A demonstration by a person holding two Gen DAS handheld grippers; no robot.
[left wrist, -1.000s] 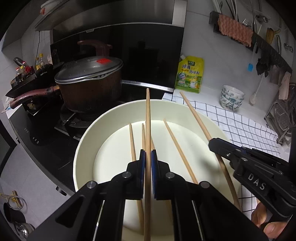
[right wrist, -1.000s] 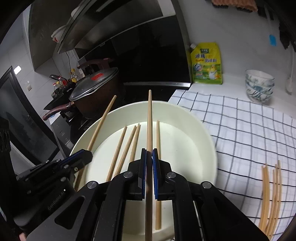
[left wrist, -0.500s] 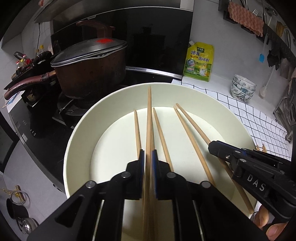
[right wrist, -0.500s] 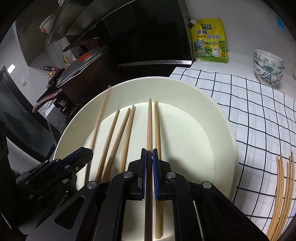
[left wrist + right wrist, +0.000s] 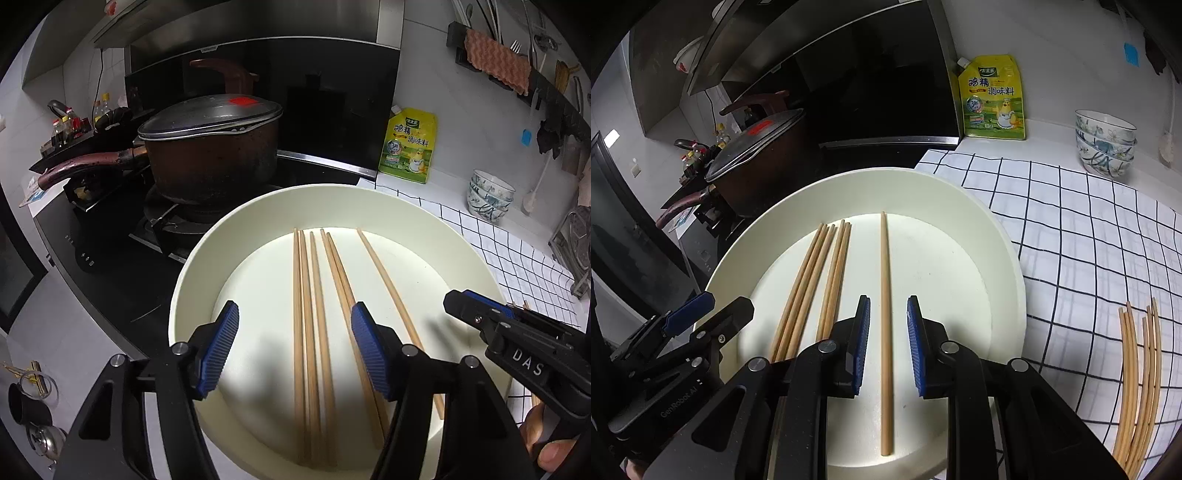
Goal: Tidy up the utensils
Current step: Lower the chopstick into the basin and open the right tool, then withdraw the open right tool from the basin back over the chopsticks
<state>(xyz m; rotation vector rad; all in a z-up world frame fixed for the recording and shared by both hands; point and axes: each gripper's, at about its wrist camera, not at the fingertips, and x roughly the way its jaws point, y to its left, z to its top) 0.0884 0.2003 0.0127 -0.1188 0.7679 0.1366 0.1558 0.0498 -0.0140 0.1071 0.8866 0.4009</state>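
- Kitchen table with a black-and-white checked cloth (image 5: pixel 1089 236); black stove on my left with one lidded brown pot (image 5: pixel 210 155) on the burner.
- One cream plate (image 5: pixel 964 206) sits at the cloth's edge beside the stove.
- I count six chopsticks in the plate: a close group of five (image 5: pixel 820 280), plus a single chopstick (image 5: pixel 885 314) lying apart to their right.
- Outside the plate I see a bundle of about five more chopsticks (image 5: pixel 1141 376) on the cloth, far right, well apart from the plate.
- Left gripper (image 5: pixel 293 350): jaws spread wide, holding nothing, hanging over the group.
- Right gripper (image 5: pixel 885 343): jaws parted moderately, straddling the single chopstick; pads (image 5: pixel 862 343) not touching it.
- The two grippers sit close side by side; each shows at the edge of the other's view.
- Behind: one yellow seasoning pouch (image 5: pixel 993 98) against the wall, a stack of patterned bowls (image 5: pixel 1106 146), exact count unclear.
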